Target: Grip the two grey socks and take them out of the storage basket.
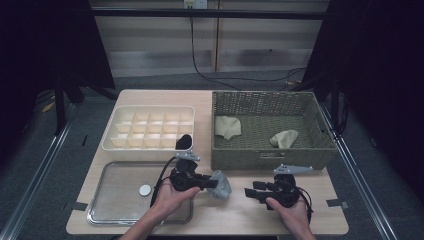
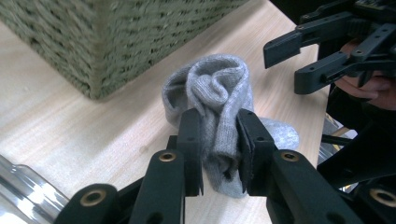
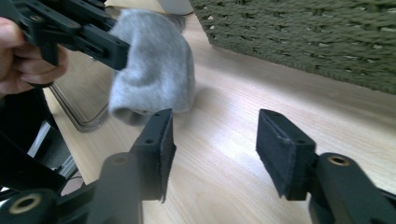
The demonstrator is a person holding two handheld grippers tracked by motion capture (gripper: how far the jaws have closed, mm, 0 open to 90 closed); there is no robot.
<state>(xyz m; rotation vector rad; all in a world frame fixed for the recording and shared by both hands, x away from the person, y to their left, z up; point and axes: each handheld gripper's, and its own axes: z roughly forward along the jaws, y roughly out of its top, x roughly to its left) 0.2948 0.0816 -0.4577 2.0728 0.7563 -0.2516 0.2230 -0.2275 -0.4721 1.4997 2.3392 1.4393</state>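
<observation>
Indoors, pale wooden table [image 1: 235, 220], dark surroundings

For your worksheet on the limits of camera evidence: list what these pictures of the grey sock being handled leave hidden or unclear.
- Grey sock: in the left gripper view, the left claw covers its gripped middle.
- Dark item in the compartment tray: high view, too small and dark to identify.
- Round white object on the metal tray: high view, too small.
- Woven basket: right gripper view, cut off by the edge.
</observation>
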